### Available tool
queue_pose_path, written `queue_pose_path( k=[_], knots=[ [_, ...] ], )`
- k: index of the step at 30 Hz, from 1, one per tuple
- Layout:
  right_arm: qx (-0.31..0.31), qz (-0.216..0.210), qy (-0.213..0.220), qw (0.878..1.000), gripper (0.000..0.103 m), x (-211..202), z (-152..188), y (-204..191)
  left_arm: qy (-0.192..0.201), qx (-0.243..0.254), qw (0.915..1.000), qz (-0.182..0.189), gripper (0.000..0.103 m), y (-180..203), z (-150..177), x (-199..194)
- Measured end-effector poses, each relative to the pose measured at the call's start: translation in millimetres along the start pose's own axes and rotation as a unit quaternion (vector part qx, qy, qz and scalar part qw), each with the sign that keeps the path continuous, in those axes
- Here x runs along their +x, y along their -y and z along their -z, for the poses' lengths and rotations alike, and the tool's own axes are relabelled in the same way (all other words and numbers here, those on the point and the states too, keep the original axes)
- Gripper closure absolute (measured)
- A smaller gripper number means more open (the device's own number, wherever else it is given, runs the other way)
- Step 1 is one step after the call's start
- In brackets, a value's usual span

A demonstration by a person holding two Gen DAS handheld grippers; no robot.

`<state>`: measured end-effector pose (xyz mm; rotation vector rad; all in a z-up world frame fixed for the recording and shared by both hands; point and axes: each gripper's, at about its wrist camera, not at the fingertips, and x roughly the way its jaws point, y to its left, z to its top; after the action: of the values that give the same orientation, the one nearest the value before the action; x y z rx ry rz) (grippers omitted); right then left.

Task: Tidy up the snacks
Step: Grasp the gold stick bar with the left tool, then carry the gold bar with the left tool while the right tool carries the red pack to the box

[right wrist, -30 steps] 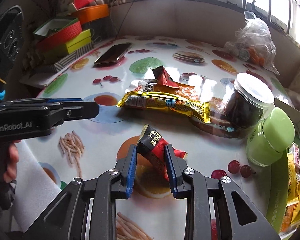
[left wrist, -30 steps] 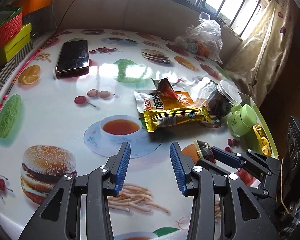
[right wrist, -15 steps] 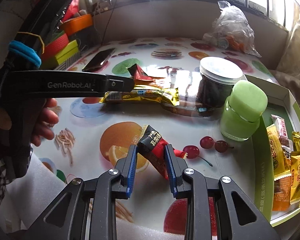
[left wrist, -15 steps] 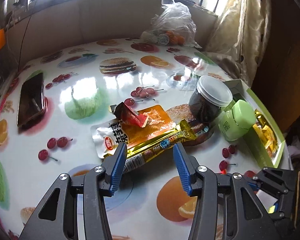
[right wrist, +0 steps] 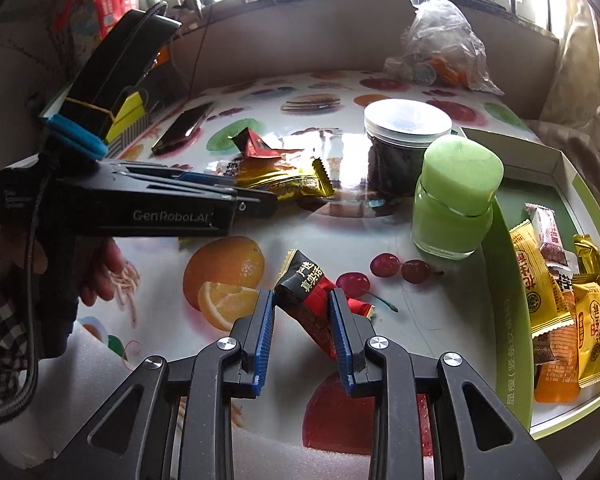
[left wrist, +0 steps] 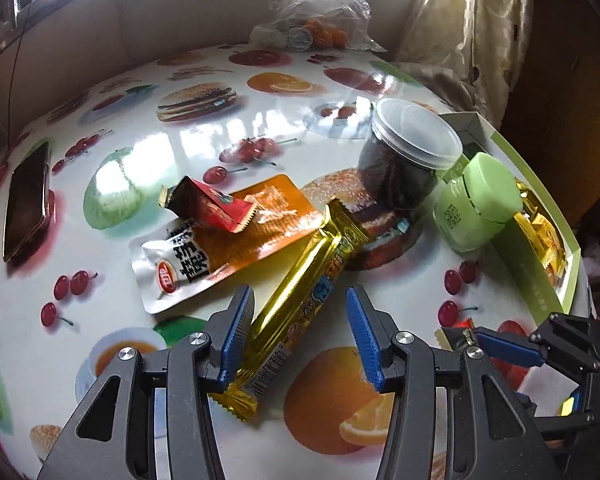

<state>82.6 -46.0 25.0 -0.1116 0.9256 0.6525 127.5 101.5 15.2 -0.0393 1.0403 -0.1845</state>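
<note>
low wrist views, facing windows, sharing dark jar (left wrist: pixel 404 160)

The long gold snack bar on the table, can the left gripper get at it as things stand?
Probably yes. The left gripper is open with the gold snack bar's near end lying between its fingers, close to one finger. Nothing covers that end; the far end rests near the dark jar.

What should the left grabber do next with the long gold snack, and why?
Probably squeeze shut. The left gripper is open with the gold bar lying between its fingers, touching the left one only. Once it grips, it could carry the bar to the tray, where other snacks already lie.
</note>
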Motion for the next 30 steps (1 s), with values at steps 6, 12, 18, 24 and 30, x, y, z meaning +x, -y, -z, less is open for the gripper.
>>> queue_pose_path(
  k=[6, 12, 18, 24, 30],
  knots=[
    [0.007, -0.003, -0.001, 1.0, 0.077, 1, 0, 3, -0.007, 0.008, 0.9999, -0.012, 0.054, 10, 2, 5],
    [0.009, -0.002, 0.0, 1.0, 0.076, -1, 1, 2, -0.003, -0.006, 0.9997, -0.022, 0.054, 10, -3, 11],
    [0.011, -0.002, 0.0, 1.0, 0.076, -1, 1, 3, 0.003, -0.006, 0.9997, -0.025, 0.056, 14, -2, 12],
    [0.012, -0.001, 0.003, 1.0, 0.077, -3, 1, 4, 0.004, -0.013, 0.9995, -0.027, 0.075, 15, -1, 10],
    [0.009, 0.001, 0.008, 1.0, 0.077, -6, 2, 3, 0.01, -0.021, 0.9993, -0.029, 0.08, 15, 3, 6]
  ],
)
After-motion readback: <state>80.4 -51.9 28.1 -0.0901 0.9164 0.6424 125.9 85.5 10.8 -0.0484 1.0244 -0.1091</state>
